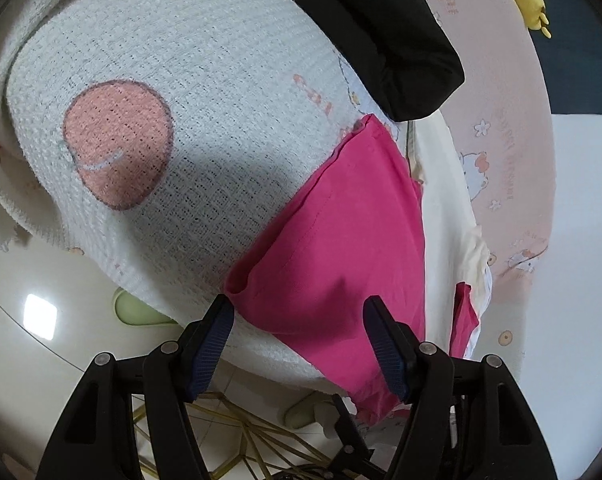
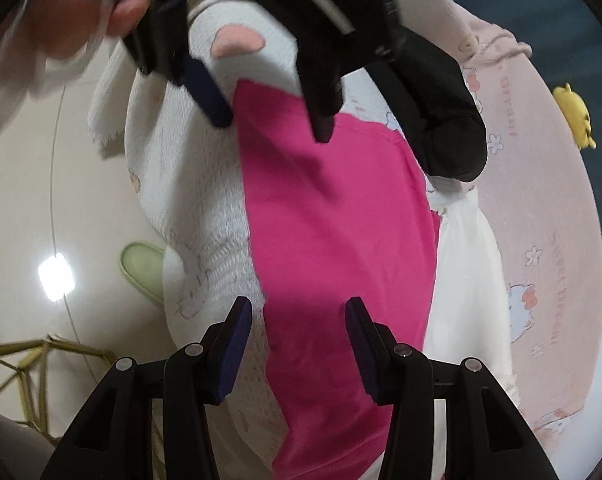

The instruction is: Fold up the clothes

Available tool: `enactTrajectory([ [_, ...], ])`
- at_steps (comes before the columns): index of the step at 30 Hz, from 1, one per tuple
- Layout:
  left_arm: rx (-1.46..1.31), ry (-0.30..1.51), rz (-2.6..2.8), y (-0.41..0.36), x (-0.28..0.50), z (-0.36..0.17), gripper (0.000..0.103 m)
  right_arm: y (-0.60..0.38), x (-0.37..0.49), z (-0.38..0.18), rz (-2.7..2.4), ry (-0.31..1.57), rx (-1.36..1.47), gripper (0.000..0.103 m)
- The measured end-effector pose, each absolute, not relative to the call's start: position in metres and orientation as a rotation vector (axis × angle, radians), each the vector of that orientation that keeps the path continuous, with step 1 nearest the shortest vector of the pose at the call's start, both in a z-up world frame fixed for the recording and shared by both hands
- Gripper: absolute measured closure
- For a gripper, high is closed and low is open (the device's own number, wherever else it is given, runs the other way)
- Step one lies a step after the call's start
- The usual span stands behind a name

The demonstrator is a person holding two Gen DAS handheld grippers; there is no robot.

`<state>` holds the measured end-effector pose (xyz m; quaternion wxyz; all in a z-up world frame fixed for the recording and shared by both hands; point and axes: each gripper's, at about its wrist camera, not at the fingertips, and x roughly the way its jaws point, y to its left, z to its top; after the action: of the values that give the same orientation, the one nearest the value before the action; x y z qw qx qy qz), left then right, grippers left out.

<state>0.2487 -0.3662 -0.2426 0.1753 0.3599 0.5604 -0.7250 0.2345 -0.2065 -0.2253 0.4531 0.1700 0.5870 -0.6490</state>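
A bright pink garment [image 1: 333, 240] lies spread on a white waffle blanket [image 1: 205, 80] that carries a peach-coloured patch. My left gripper [image 1: 299, 320] hovers open over the garment's near edge, its left pad close to a folded corner, and nothing is pinched. In the right wrist view the same pink garment [image 2: 333, 220] runs up the middle. My right gripper [image 2: 297, 312] stands open above its lower part. Farther up, the left gripper [image 2: 273, 120] straddles the garment's far edge, held by a person's hand [image 2: 61, 20].
A folded black garment [image 1: 373, 32] rests at the back, and a cream cloth [image 1: 445, 200] lies right of the pink one on a pink printed sheet [image 1: 509, 120]. A yellow plush toy [image 1: 527, 0] sits beyond. On the floor are a green slipper [image 2: 141, 272] and a gold wire frame [image 1: 241, 440].
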Motion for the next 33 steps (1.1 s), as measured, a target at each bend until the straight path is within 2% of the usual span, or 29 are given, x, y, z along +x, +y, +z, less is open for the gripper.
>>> enactTrajectory([
  [7,0.957,1.654,-2.036,-0.370,0.257,-0.246,0.038,-0.203,0.237,-0.227,-1.655,1.487,0.340,0.056],
  [9,0.940,1.659,-2.029,-0.371,0.259,-0.245,0.043,-0.201,0.237,-0.223,-1.665,1.454,0.339,0.057],
  [11,0.934,1.661,-2.017,-0.372,0.261,-0.246,0.053,-0.200,0.236,-0.218,-1.675,1.426,0.342,0.071],
  [13,0.932,1.665,-2.013,-0.373,0.265,-0.249,0.059,-0.200,0.234,-0.216,-1.683,1.406,0.351,0.087],
  [15,0.933,1.669,-2.017,-0.374,0.267,-0.250,0.068,-0.199,0.233,-0.213,-1.696,1.392,0.346,0.094],
  [17,0.931,1.677,-2.012,-0.375,0.272,-0.251,0.078,-0.197,0.234,-0.206,-1.716,1.373,0.325,0.094],
  [22,0.819,1.783,-2.034,-0.378,0.282,-0.243,0.082,-0.195,0.229,-0.196,-1.790,1.370,0.262,0.094],
  [25,0.836,1.729,-2.090,-0.376,0.274,-0.231,0.087,-0.193,0.226,-0.194,-1.836,1.384,0.260,0.094],
  [33,0.837,1.706,-2.223,-0.369,0.247,-0.203,0.091,-0.188,0.201,-0.179,-1.977,1.363,0.326,0.094],
])
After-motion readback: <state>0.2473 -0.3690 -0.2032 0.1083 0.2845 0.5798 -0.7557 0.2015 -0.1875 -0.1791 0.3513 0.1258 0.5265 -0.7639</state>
